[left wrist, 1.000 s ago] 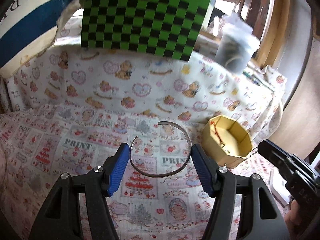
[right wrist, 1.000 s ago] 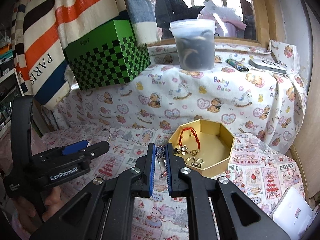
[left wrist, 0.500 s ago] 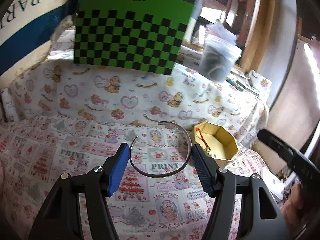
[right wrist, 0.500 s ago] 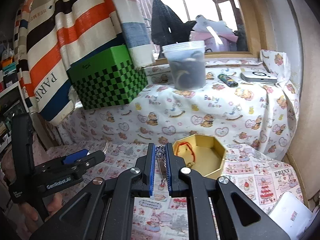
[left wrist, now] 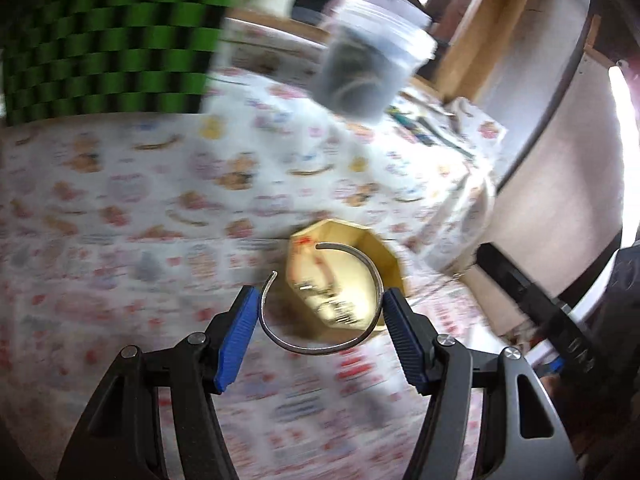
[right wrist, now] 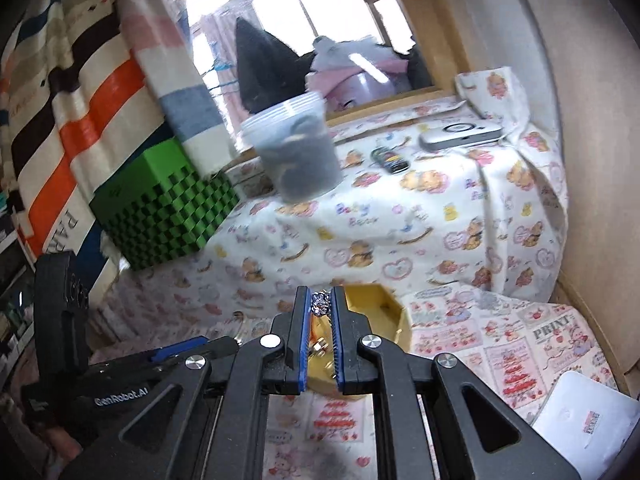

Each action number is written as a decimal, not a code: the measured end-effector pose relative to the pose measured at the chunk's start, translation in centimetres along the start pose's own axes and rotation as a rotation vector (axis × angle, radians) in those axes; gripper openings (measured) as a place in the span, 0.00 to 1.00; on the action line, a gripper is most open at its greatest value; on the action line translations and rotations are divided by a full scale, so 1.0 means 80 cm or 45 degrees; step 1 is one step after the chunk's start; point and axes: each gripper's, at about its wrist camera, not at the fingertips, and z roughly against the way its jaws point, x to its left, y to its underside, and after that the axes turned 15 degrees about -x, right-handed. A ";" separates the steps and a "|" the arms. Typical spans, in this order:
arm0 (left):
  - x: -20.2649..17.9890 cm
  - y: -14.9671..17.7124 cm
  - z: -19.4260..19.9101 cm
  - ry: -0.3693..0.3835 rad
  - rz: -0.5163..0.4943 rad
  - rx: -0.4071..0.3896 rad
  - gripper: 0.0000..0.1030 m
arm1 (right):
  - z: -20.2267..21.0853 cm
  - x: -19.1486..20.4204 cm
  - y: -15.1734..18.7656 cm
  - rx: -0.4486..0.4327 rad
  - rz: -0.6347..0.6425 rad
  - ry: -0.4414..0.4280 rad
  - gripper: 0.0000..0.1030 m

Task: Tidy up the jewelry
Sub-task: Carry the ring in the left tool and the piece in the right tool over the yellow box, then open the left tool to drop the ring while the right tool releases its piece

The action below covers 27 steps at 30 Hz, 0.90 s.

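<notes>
Left wrist view smeared by motion; contents of the yellow box [left wrist: 384, 256] unreadable. Left gripper [left wrist: 319, 316] spread wide yet pinching the open silver bangle [left wrist: 320, 350] above that box. Right gripper [right wrist: 321, 326] nearly closed on a sparkly chain [right wrist: 320, 303], over the box rim [right wrist: 394, 308].

open silver bangle [left wrist: 320, 304] over yellow box [left wrist: 390, 258] | sparkly piece [right wrist: 320, 303] pinched

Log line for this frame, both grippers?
left gripper: holds open bangle, in front of yellow box | right gripper: shut on sparkly piece
</notes>
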 end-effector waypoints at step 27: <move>-0.011 0.010 -0.093 0.000 -0.109 0.052 0.64 | -0.013 -0.035 -0.006 -0.015 -0.127 0.009 0.10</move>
